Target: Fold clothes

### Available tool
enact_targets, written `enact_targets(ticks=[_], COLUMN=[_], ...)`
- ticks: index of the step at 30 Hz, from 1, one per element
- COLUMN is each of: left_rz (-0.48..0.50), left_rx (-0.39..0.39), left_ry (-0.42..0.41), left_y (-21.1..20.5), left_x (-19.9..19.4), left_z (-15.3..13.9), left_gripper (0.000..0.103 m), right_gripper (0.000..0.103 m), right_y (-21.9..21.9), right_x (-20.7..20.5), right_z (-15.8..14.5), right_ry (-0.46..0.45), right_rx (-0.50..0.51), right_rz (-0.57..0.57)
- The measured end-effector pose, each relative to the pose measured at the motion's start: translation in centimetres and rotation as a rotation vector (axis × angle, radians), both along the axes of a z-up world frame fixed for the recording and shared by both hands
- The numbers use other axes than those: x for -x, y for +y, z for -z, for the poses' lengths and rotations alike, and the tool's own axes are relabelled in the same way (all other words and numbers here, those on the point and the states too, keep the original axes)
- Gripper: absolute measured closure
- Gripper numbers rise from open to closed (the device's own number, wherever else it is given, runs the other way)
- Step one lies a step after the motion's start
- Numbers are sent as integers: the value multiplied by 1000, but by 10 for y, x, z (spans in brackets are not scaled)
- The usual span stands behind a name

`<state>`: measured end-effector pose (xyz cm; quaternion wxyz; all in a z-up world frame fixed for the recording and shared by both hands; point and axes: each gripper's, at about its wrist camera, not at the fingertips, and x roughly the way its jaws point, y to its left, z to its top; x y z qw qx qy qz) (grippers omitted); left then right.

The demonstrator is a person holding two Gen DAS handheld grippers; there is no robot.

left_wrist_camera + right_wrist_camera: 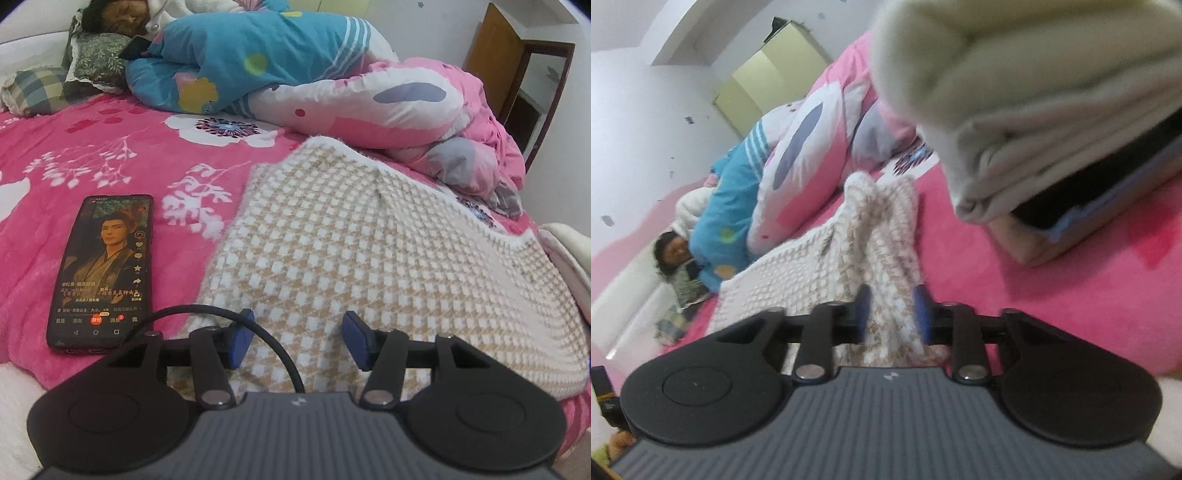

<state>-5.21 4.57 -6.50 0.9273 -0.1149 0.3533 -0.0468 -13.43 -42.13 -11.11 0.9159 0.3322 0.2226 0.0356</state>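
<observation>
Your right tool is pinching the sweater, which runs out toward 11 o'clock; left tool hangs open over it.

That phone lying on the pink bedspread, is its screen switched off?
No. In the left wrist view the phone lies face up on the pink bedspread with its screen lit, showing a figure in a robe.

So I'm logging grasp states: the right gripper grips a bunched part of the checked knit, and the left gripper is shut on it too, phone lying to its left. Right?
Not quite. The left gripper is open, its pads apart above the checked knit, as the left wrist view shows. The right gripper does grip a bunched part, and the phone lies left.
</observation>
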Motion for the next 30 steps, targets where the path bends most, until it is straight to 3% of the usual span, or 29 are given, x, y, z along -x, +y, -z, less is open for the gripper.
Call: enact_targets(ticks=[2, 4, 7, 10, 13, 15, 18, 24, 28, 30], left_rz=[-4, -10, -18, -20, -21, -19, -15, -12, -9, -6], left_rx=[-11, -19, -20, -17, -15, -19, -30, -35, -26, -20], left_ry=[3, 4, 5, 9, 11, 13, 8, 1, -2, -3], left_y=[-2, -4, -5, -4, -3, -3, -4, -5, -4, -2], left_x=[-1, -1, 0, -1, -1, -2, -1, -1, 0, 0], left_z=[0, 1, 1, 1, 2, 2, 3, 4, 4, 4], left_gripper=[46, 46, 46, 46, 46, 46, 46, 46, 46, 46], right_gripper=[69, 97, 98, 98, 99, 99, 97, 92, 80, 79], right_y=[1, 3, 3, -12, -19, -25, -17, 2, 12, 18], right_x=[-14, -19, -6, 14, 14, 20, 23, 24, -11, -33], right_z=[9, 10, 3, 17, 59, 73, 57, 1, -18, -22], right_ry=[7, -16, -88, -135, -80, -140, -150, -155, -115, -75], right_rx=[-37, -66, -62, -208, -353, -468, -383, -25, 119, 180], right_rz=[-54, -99, -44, 41, 90, 119, 108, 92, 39, 18])
